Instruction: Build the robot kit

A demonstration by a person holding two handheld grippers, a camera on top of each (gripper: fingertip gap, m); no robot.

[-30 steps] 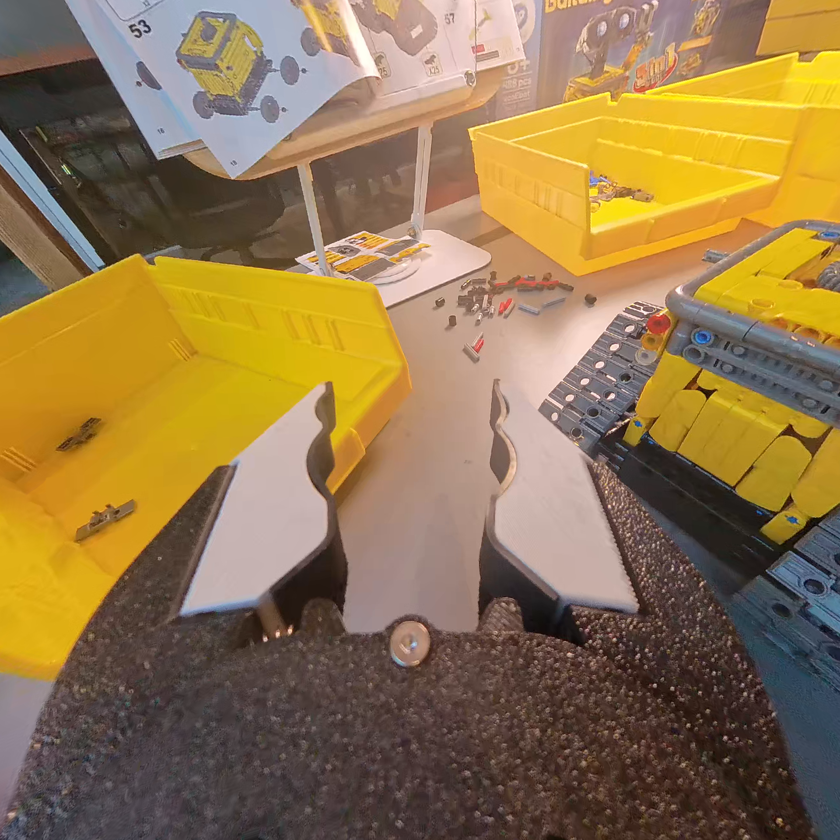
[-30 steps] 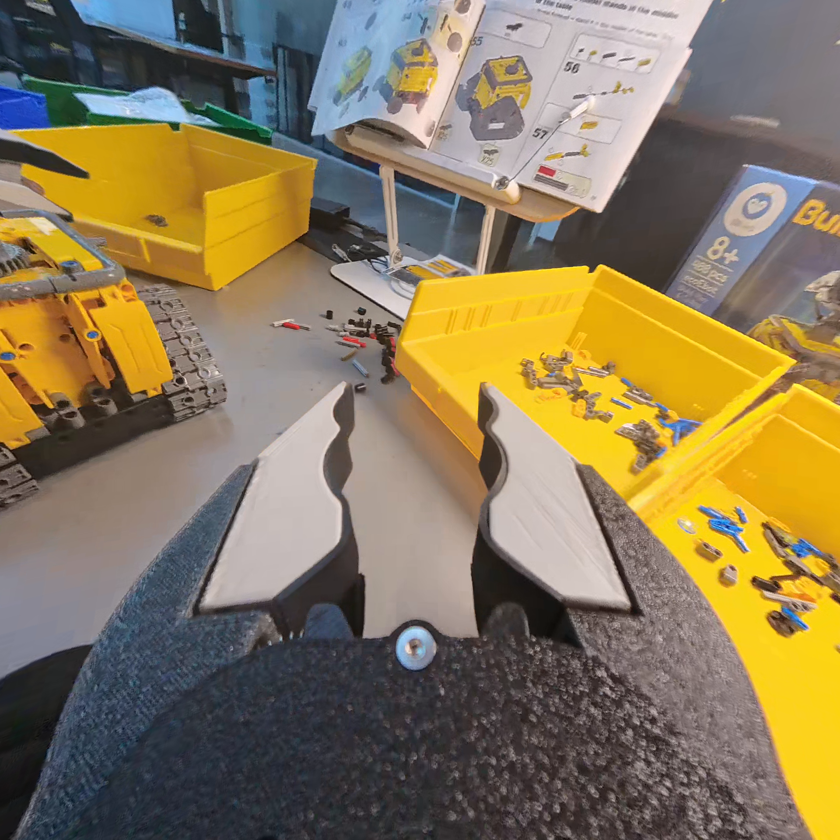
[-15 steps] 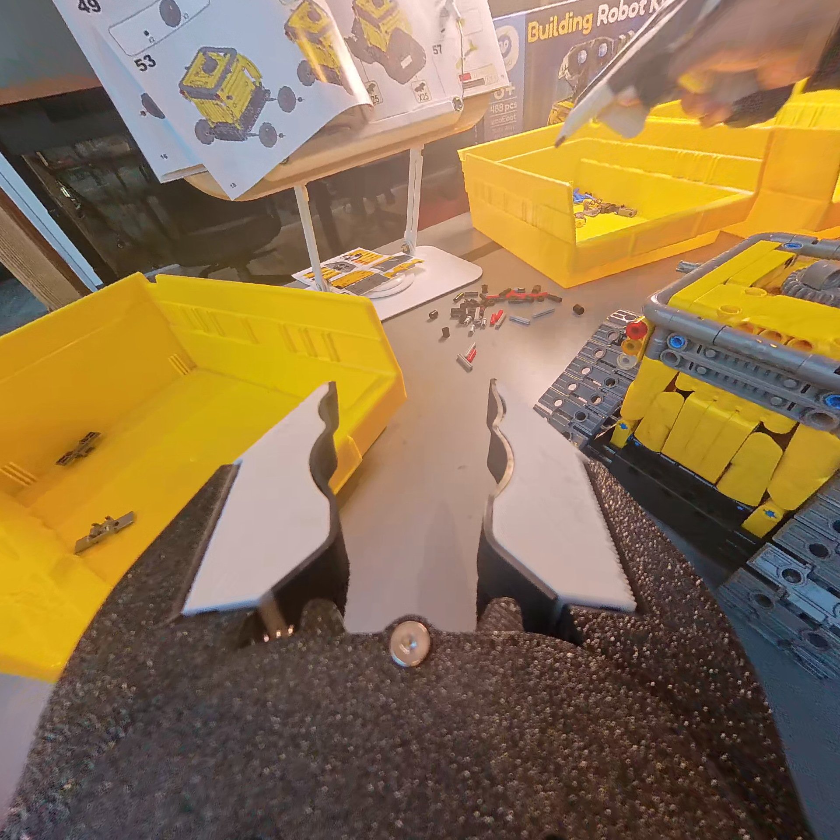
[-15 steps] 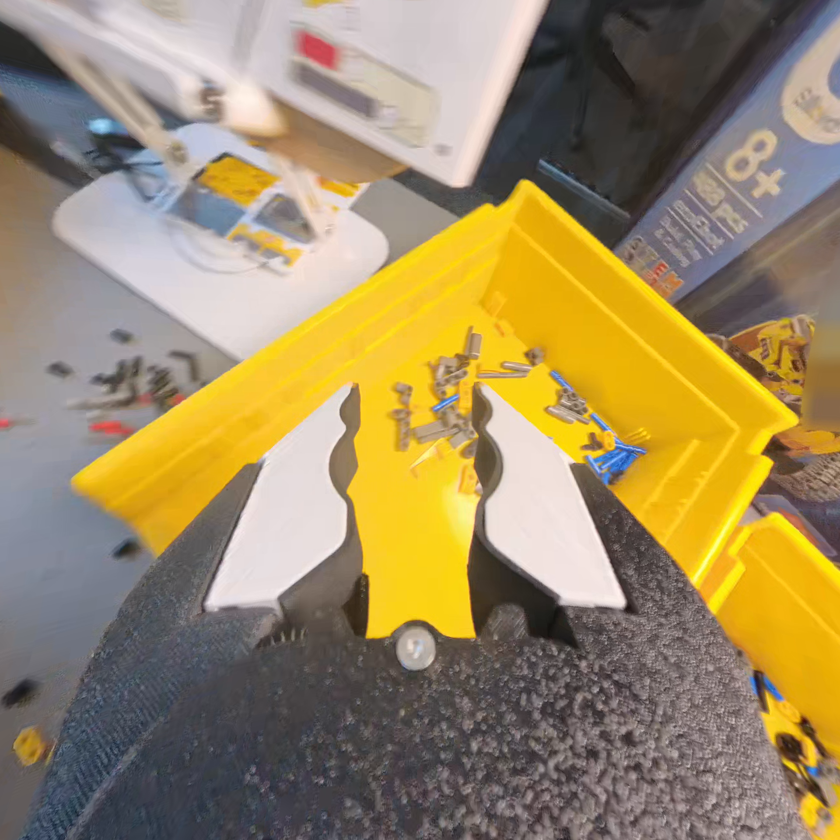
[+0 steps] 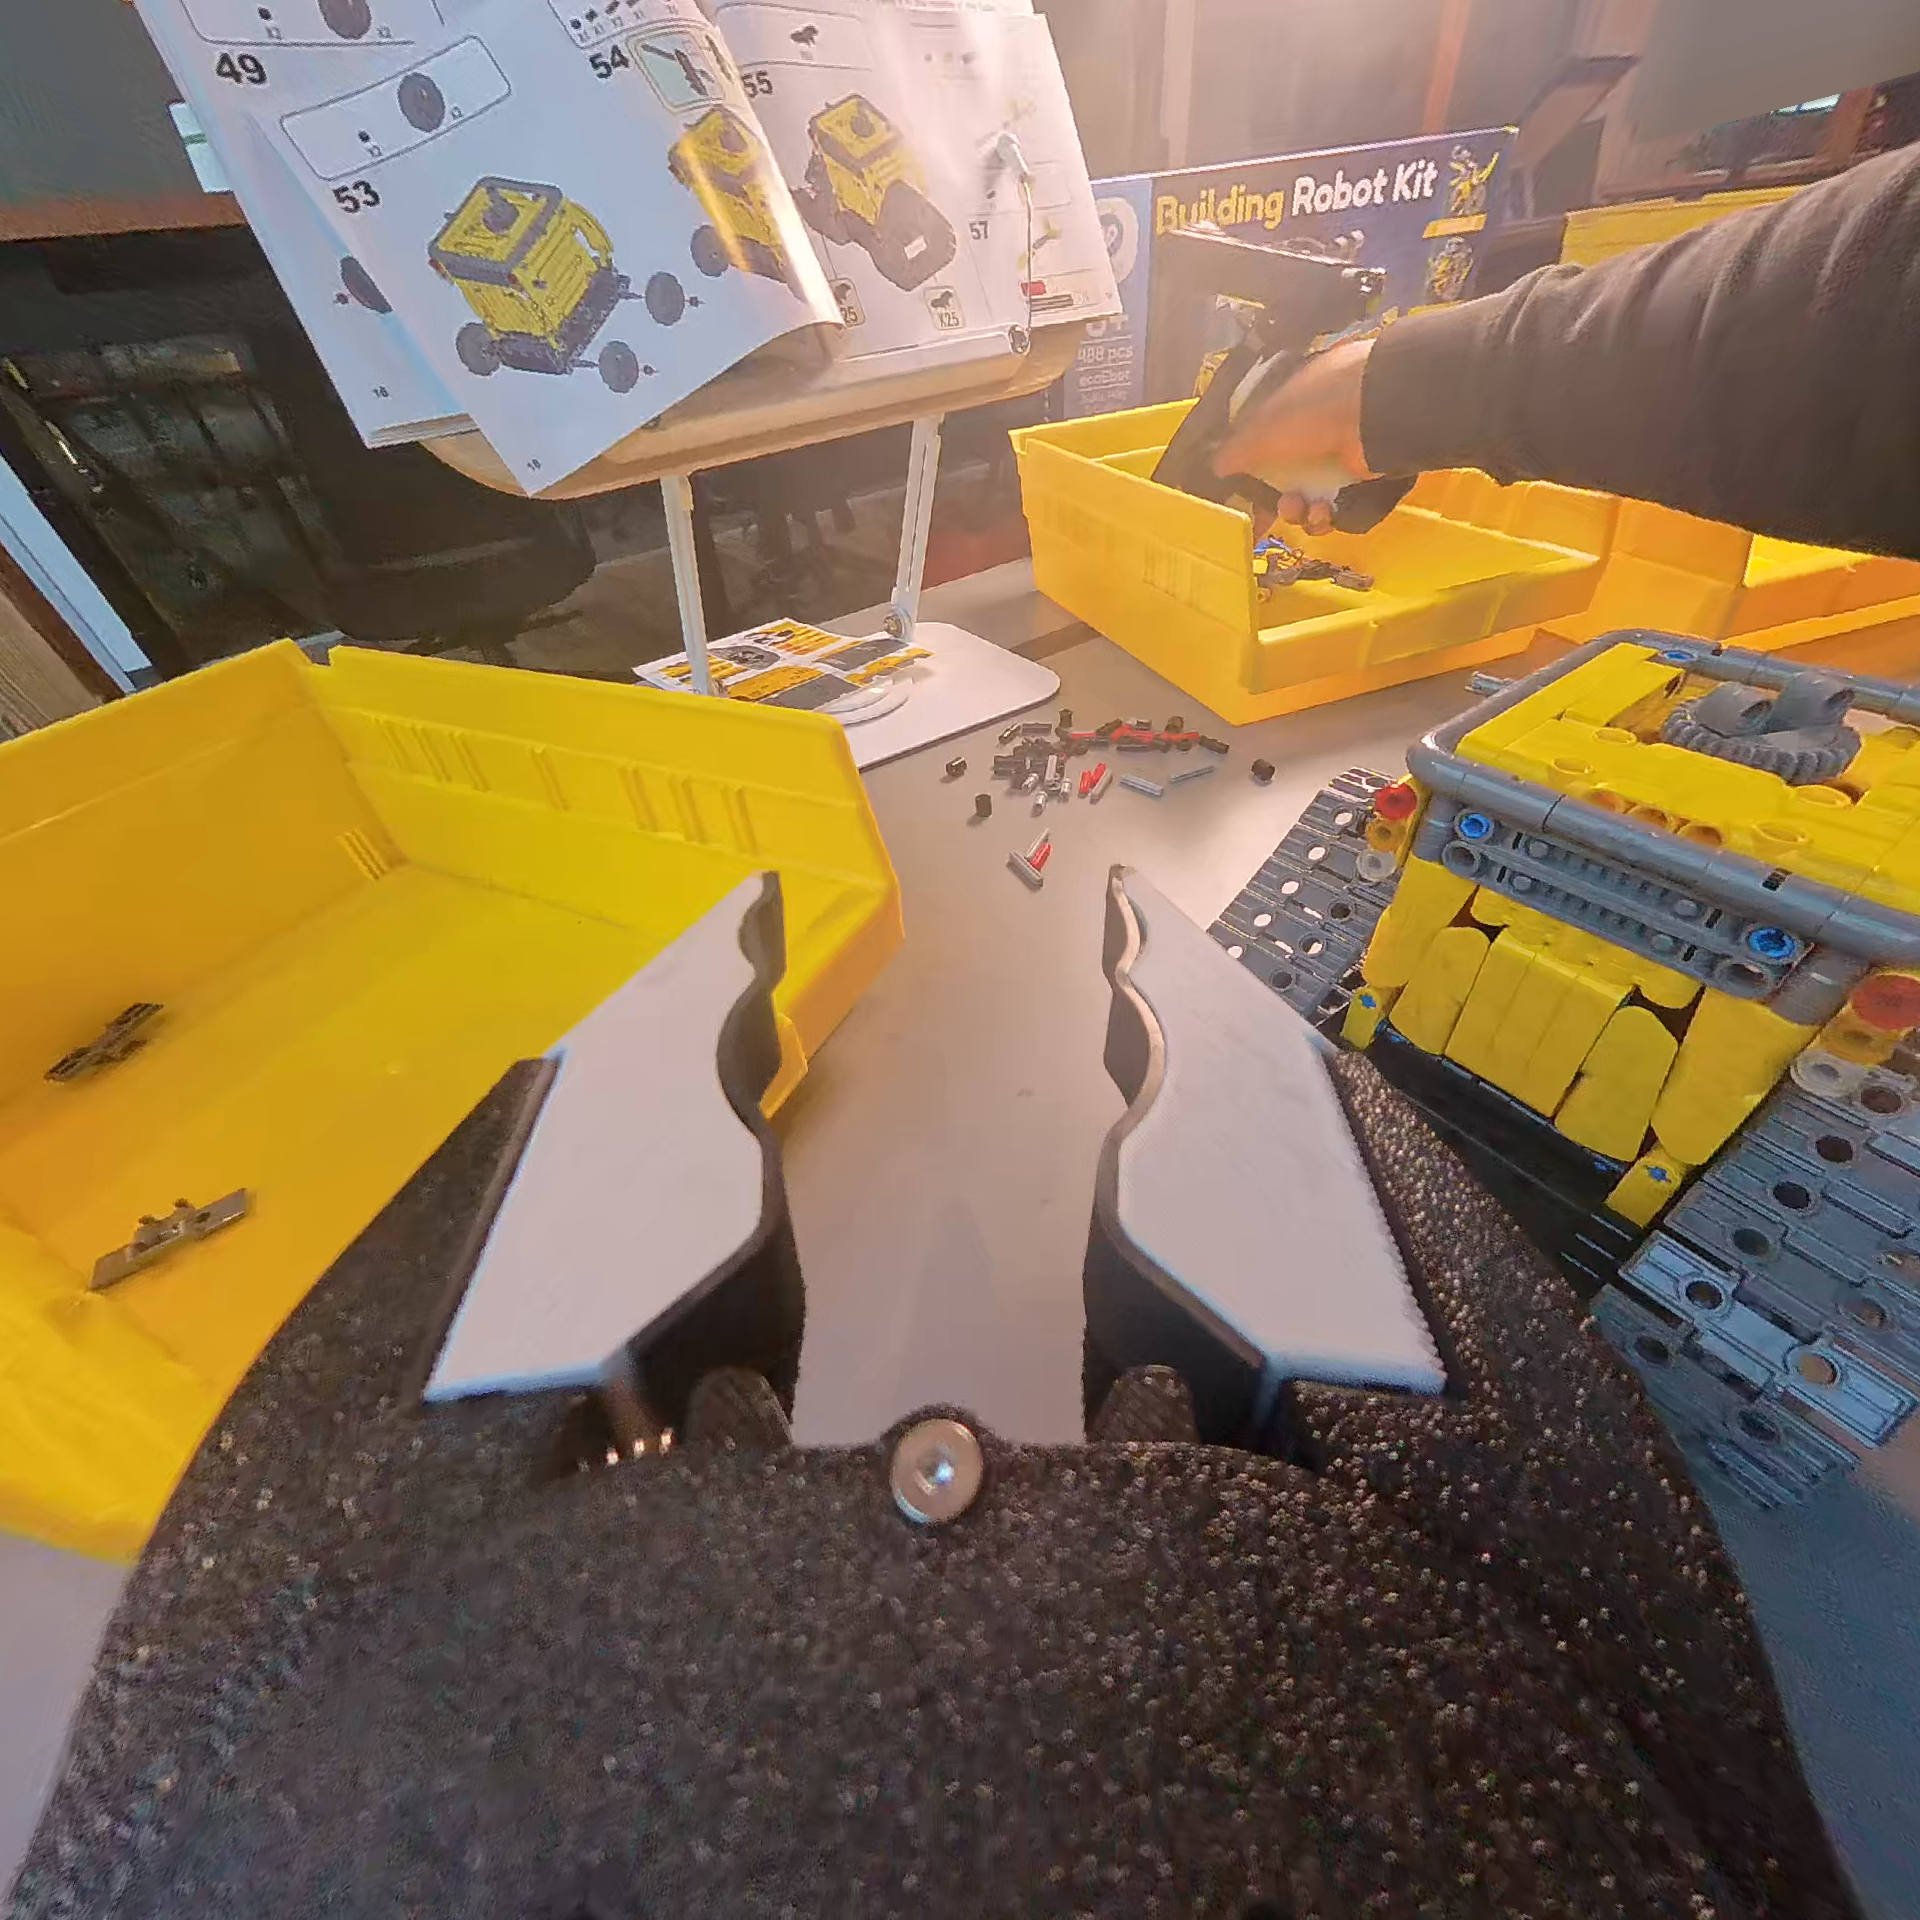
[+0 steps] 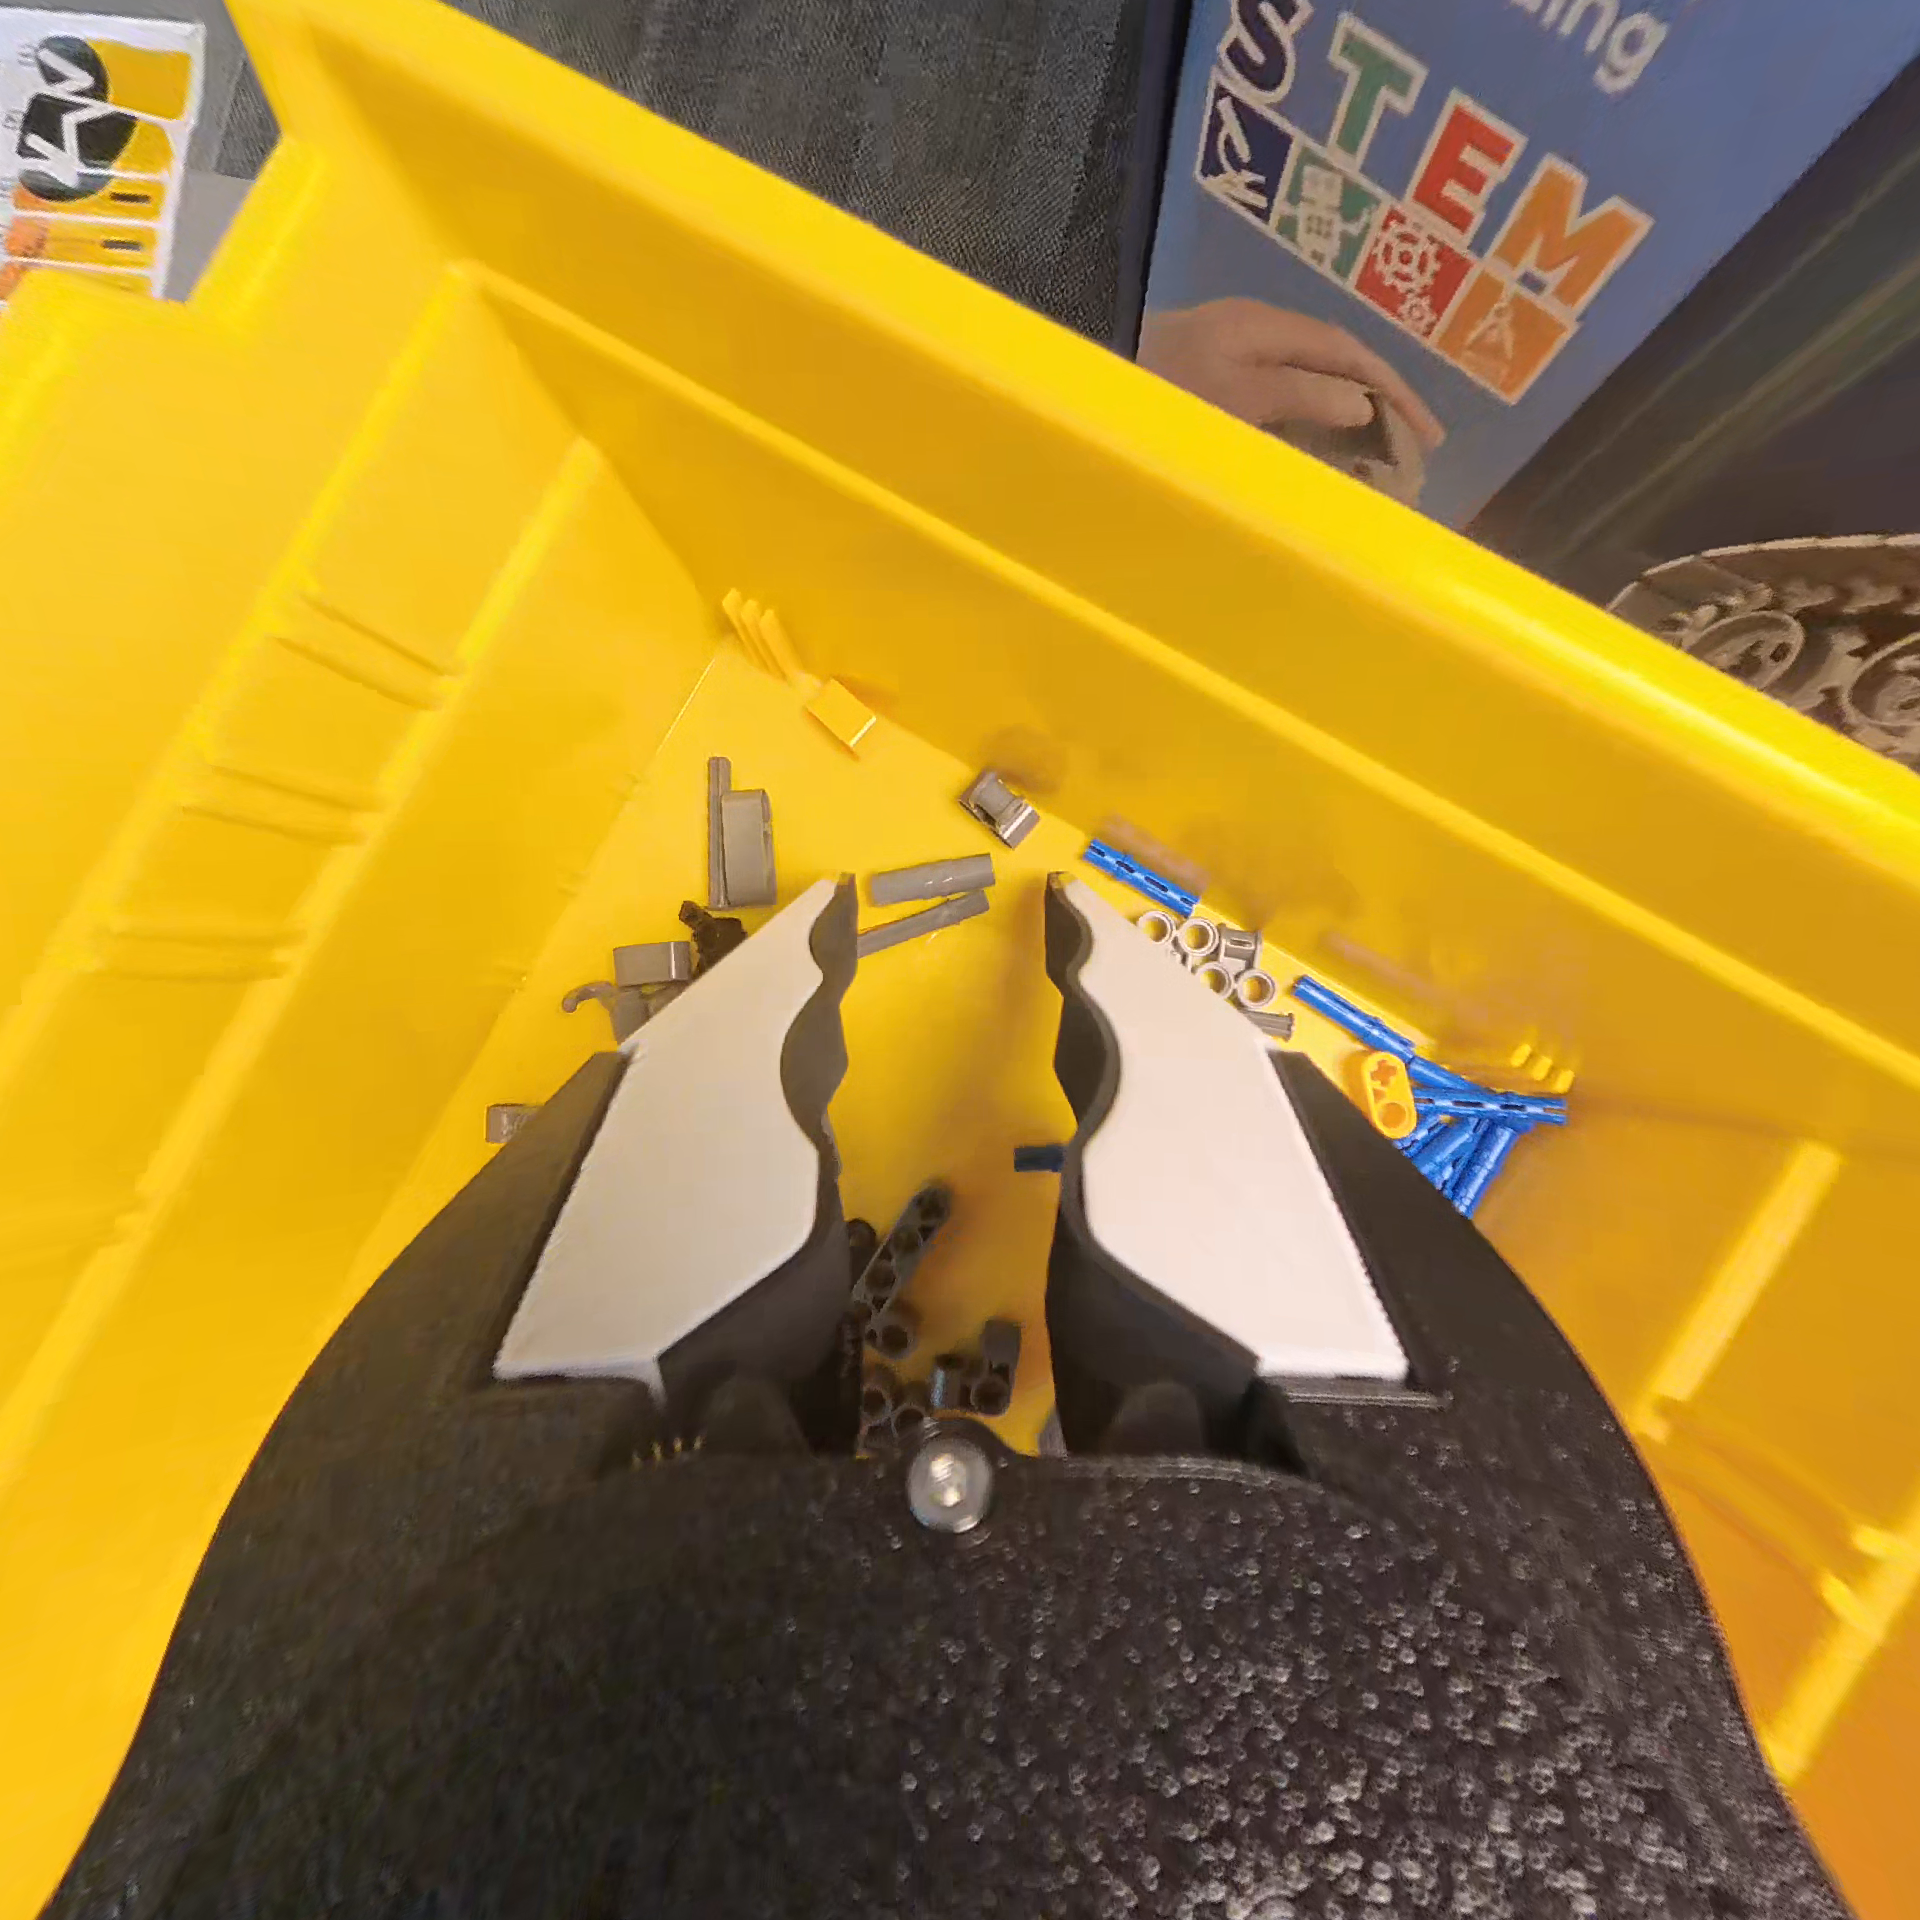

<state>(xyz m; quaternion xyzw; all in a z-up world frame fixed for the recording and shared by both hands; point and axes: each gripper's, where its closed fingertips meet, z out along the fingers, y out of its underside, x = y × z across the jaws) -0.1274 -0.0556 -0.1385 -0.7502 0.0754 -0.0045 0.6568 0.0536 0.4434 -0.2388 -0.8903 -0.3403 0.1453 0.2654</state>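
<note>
We hold the right gripper (image 6: 948,883) spread and empty in the far yellow bin (image 6: 1143,582) over small, stiff, light grey pins (image 6: 928,881), best pinched across their middles, while our left gripper (image 5: 940,888) hangs released above the worktop (image 5: 966,1060).

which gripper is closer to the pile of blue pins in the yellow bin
Right. The right gripper is open inside the yellow bin, the blue pins just beside its finger. The left gripper hovers open over the table, far from that bin.
</note>
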